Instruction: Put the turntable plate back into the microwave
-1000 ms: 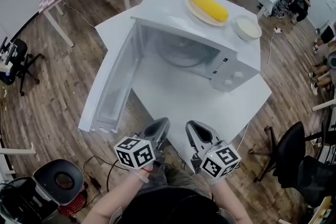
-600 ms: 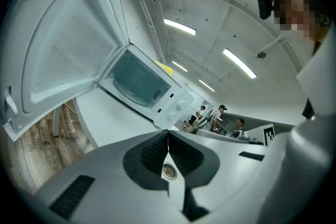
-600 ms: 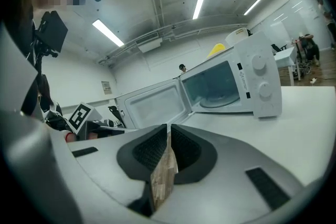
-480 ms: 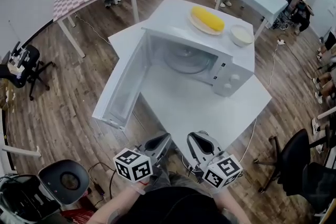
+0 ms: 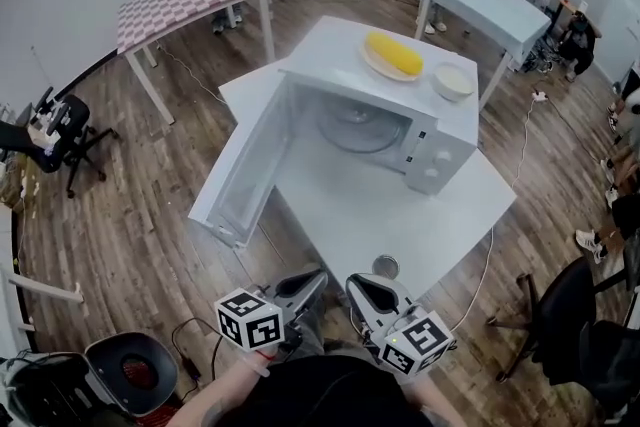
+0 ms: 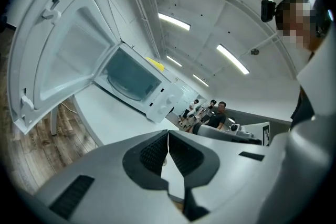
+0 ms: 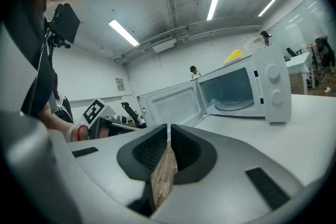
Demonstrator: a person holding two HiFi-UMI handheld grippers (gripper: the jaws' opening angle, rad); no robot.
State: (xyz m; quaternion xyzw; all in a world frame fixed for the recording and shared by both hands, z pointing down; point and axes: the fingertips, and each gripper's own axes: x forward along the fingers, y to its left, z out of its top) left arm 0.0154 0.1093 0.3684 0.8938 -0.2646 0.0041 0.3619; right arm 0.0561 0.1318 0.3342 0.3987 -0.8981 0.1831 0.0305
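The white microwave point(image 5: 400, 120) stands on a white table point(image 5: 350, 205) with its door point(image 5: 245, 165) swung wide open to the left. The clear glass turntable plate point(image 5: 358, 123) lies flat inside the cavity, and it also shows in the right gripper view as the turntable plate point(image 7: 231, 106). My left gripper point(image 5: 314, 277) and right gripper point(image 5: 358, 285) hover side by side at the table's near edge, well short of the microwave. Both are shut with nothing in them. The left gripper point(image 6: 168, 147) and right gripper point(image 7: 169, 140) show pads pressed together.
On top of the microwave sit a plate of yellow corn point(image 5: 392, 55) and a white bowl point(image 5: 452, 80). A small round grey disc point(image 5: 385, 266) lies by the table's near edge. Other tables, office chairs and people stand around on the wooden floor.
The view has pulled back from the microwave, which now sits farther away. Both grippers have stayed shut and come nearer the table's front edge. The small grey disc has come into view.
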